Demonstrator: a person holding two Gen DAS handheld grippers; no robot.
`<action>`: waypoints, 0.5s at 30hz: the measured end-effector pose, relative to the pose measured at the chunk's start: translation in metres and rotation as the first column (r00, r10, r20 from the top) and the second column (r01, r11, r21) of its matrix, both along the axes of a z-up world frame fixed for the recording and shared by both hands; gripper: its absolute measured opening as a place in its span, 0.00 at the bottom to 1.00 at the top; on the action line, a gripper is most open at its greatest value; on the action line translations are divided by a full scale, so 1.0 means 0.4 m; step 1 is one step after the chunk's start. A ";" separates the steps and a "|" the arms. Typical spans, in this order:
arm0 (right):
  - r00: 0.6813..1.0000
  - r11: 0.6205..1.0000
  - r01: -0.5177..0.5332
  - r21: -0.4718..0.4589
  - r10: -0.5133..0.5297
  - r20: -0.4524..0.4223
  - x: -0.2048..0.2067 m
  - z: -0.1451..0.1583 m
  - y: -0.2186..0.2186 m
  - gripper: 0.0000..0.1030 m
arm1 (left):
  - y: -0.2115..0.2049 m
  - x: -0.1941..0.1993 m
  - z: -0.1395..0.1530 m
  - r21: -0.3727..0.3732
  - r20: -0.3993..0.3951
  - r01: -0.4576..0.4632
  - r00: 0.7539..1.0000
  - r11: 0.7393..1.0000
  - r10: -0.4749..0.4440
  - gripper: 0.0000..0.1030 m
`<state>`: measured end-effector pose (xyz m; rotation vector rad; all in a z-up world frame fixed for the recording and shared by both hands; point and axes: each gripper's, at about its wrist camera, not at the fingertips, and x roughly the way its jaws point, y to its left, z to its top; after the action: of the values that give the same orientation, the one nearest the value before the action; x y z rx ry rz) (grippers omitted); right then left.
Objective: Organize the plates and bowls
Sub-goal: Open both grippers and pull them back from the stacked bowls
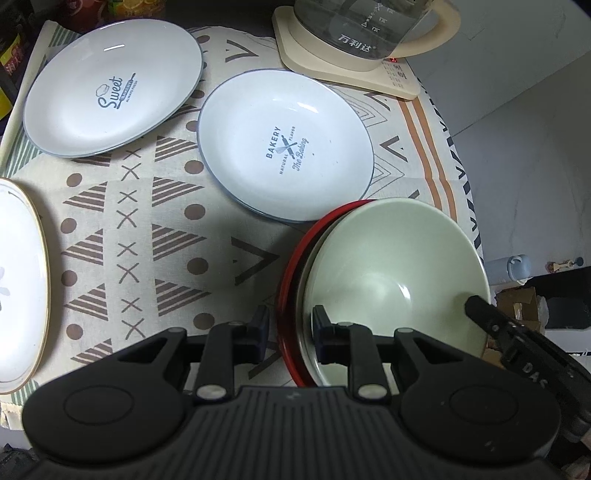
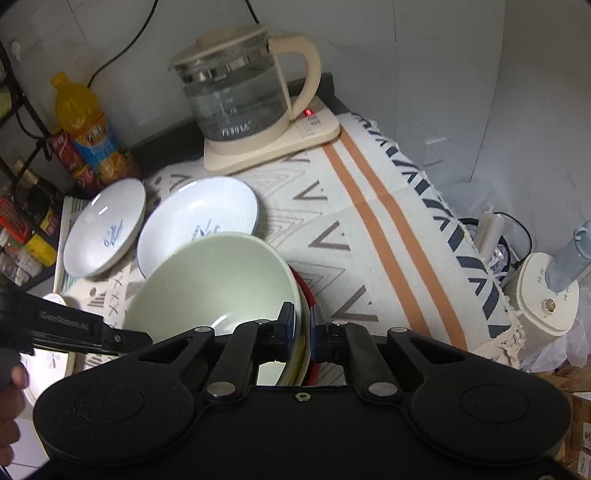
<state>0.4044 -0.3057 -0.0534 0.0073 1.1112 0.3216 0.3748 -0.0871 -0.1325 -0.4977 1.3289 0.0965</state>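
Nesting pale-green bowl (image 1: 388,258) in red-rimmed bowl (image 1: 291,266)

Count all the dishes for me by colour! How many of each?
White plates with blue rims: 2, the Sweet plate and the Bakery plate
White plate with gold rim: 1
Green bowl: 1
Red bowl: 1
Total: 5

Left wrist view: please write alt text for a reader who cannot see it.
The left gripper clamps the rim of stacked bowls, pale green nested in red, on a patterned tablecloth. Beyond lie two white printed plates and a glass kettle.
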 end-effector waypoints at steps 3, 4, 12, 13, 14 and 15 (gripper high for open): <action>1.000 1.000 -0.014 -0.007 0.014 -0.013 0.004 -0.012 0.003 0.07 | 0.001 -0.002 0.006 0.003 0.006 -0.002 1.000 1.000 0.002 0.24; 1.000 1.000 -0.020 -0.011 0.020 -0.010 0.004 -0.013 0.003 0.07 | 0.002 -0.002 0.007 0.001 0.007 -0.005 1.000 1.000 0.005 0.25; 0.998 1.000 -0.025 -0.017 0.024 -0.050 0.022 -0.033 -0.015 0.26 | 0.015 -0.008 0.021 0.008 0.019 -0.031 0.999 0.999 0.031 0.29; 0.998 1.000 -0.026 -0.017 0.025 -0.052 0.023 -0.033 -0.016 0.27 | 0.018 -0.010 0.024 0.006 0.021 -0.034 0.999 0.999 0.033 0.30; 0.998 1.000 -0.024 -0.015 0.023 -0.057 0.024 -0.032 -0.017 0.27 | 0.020 -0.013 0.028 0.005 0.022 -0.036 0.999 0.999 0.035 0.30; 0.998 1.000 -0.018 -0.014 0.017 -0.064 0.026 -0.031 -0.016 0.27 | 0.022 -0.015 0.033 0.004 0.024 -0.036 0.999 0.999 0.036 0.30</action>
<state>0.4149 -0.3122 -0.0659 -0.0052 1.1772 0.3312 0.3689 -0.0784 -0.1193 -0.5182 1.2961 0.1227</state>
